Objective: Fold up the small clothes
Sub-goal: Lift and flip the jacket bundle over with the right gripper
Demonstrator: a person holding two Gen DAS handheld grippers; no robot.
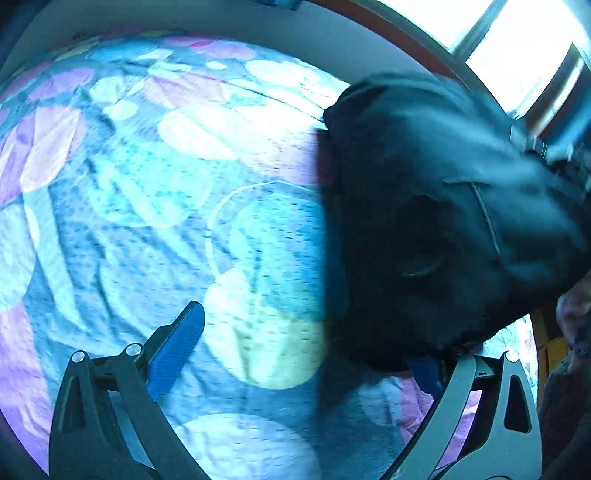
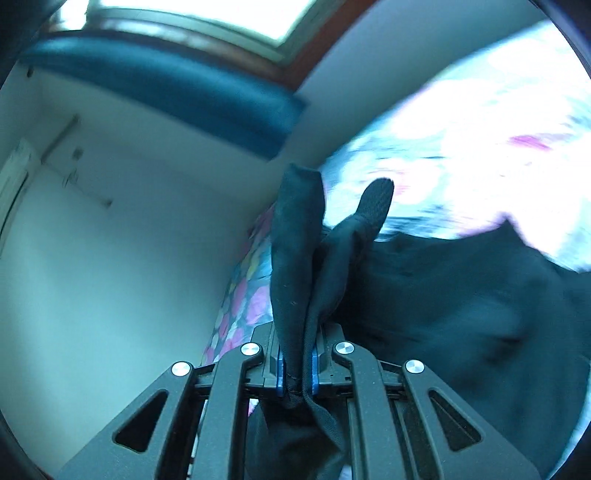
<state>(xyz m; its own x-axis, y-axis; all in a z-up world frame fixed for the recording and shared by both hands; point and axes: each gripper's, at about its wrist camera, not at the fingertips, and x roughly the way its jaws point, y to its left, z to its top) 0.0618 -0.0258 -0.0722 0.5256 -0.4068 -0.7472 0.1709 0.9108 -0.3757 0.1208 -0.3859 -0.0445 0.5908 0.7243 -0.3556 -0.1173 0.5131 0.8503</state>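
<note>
Closest to the lens in the right wrist view, the right gripper [image 2: 297,369] had its blue pads clamped nearly together on a fold of the dark garment [image 2: 461,306], which bunched up between the jaws, stood above them in two upright flaps and trailed off to their right in a blurred mass. Left of those jaws rose a pale wall [image 2: 110,258], with a teal padded strip [image 2: 166,85] across it higher up and a bright window [image 2: 221,14] above that. Ahead and to the right lay the dotted bedspread [image 2: 461,147], washed out by light.

In the left wrist view the left gripper [image 1: 310,354] stood spread wide and held nothing. Its left blue pad [image 1: 177,350] was clear; the right finger was partly covered by the dark garment [image 1: 424,221], which hung blurred over that side of the jaws. Whether cloth touched that finger could not be told. Between and ahead of the jaws spread the bedspread [image 1: 147,184], quilted, wrinkled, printed with large pale, lilac and yellow circles. Beyond it ran a wall [image 1: 314,37], and a window [image 1: 517,37] showed at upper right.
</note>
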